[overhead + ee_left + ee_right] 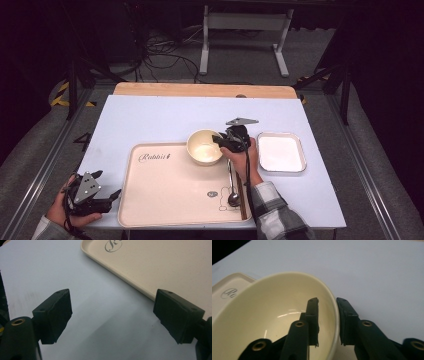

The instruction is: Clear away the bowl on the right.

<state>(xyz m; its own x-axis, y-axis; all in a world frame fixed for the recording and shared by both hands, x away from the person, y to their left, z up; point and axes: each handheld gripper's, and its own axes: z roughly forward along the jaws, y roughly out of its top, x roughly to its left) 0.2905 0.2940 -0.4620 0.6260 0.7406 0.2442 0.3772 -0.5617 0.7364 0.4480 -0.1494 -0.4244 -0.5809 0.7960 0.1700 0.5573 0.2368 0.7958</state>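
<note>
The fingers of the right gripper [328,322] straddle the rim of the cream bowl [274,315], 1 inside and 1 outside, with a slim gap showing, so the grip looks slack rather than clamped. The bowl sits at the far edge of the beige tray [170,195], likely just placed beside the spoon [233,192]. The left gripper [92,197] rests spread wide over the counter [165,117], holding nothing.

The bowl [204,147] sat on the tray's [165,195] far right corner; spoon [233,192] nearer, dish [280,152] right of the tray.
</note>
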